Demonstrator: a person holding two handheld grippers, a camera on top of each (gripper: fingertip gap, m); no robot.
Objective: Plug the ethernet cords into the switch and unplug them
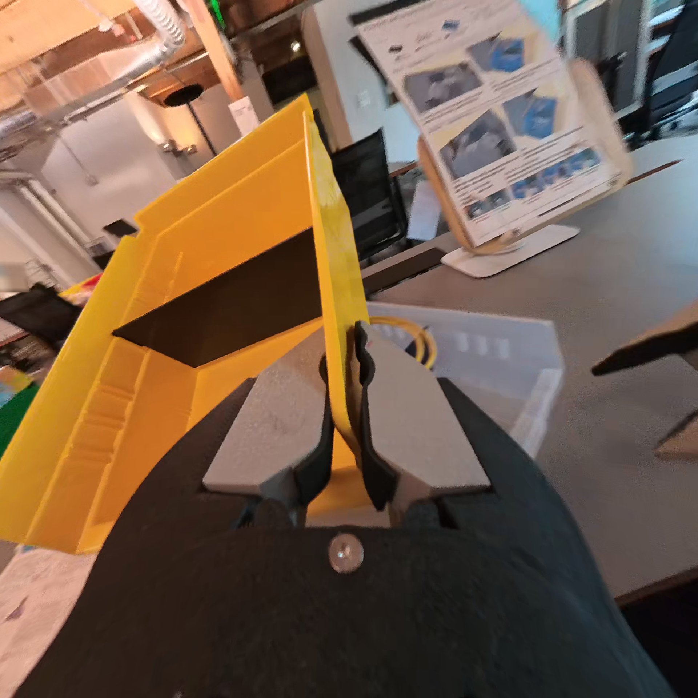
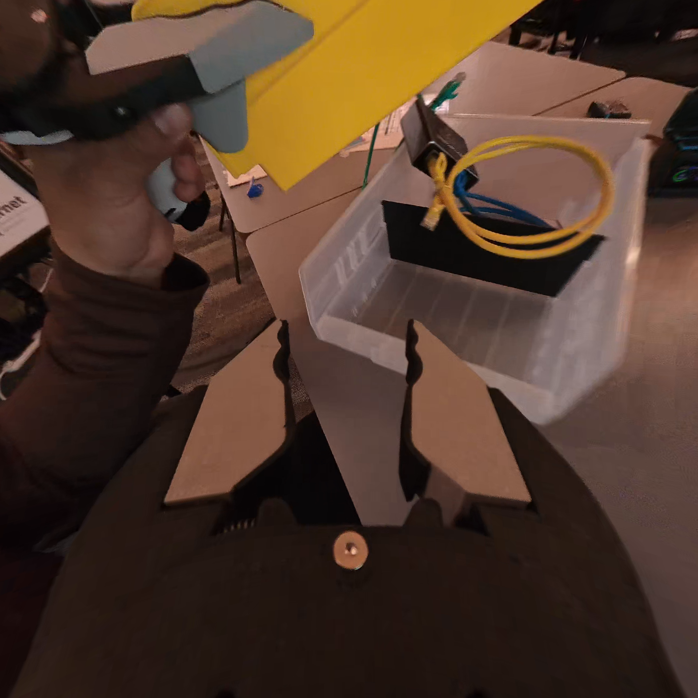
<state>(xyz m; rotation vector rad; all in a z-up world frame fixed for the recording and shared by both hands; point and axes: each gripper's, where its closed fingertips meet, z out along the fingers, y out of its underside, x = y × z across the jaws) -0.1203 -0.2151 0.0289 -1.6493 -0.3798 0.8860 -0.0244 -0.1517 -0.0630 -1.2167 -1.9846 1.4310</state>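
My left gripper (image 1: 345, 362) is shut on the side wall of a yellow bin (image 1: 211, 302) and holds it tilted in the air; the bin (image 2: 340, 75) also shows at the top of the right wrist view. A clear plastic bin (image 2: 472, 332) with a black divider stands on the table. In it lie a black switch (image 2: 434, 143), a coiled yellow ethernet cord (image 2: 528, 211) and a blue cord (image 2: 491, 207). A green cord (image 2: 445, 94) hangs behind the switch. My right gripper (image 2: 347, 340) is open and empty, near the clear bin's front left corner.
A grey table (image 1: 604, 377) carries a stand with a printed sheet (image 1: 510, 124) at the back. The clear bin (image 1: 491, 362) sits behind the yellow bin in the left wrist view. A person's hand and brown sleeve (image 2: 105, 264) hold the left gripper.
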